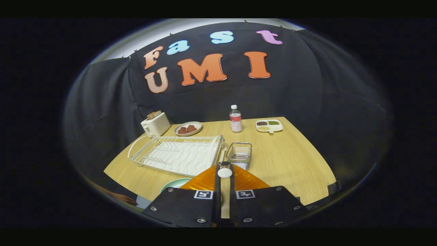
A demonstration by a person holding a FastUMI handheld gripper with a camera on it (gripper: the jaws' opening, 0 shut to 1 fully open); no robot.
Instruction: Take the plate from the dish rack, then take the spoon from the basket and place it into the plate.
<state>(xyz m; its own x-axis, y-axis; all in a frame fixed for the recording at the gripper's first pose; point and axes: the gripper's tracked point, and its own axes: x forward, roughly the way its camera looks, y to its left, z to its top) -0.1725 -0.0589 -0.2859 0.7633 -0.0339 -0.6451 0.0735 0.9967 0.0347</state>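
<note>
My gripper (224, 171) is shut on the spoon (224, 172), whose rounded white end with a metal part above it shows pinched between the fingertips. The rest of the spoon is hidden by the fingers. The gripper hangs above the table's near side, just in front of the wire basket (239, 154), which looks empty. A pale green plate (174, 184) lies on the table below and left of the fingertips, mostly hidden behind the left finger. The white dish rack (177, 155) stands left of the basket with nothing in it.
Along the wooden table's (290, 160) far edge stand a white toaster (155, 124), a plate with brown food (187, 128), a clear bottle (235, 119) and a divided tray (269, 125). A person's hand (119, 198) rests by the near left corner.
</note>
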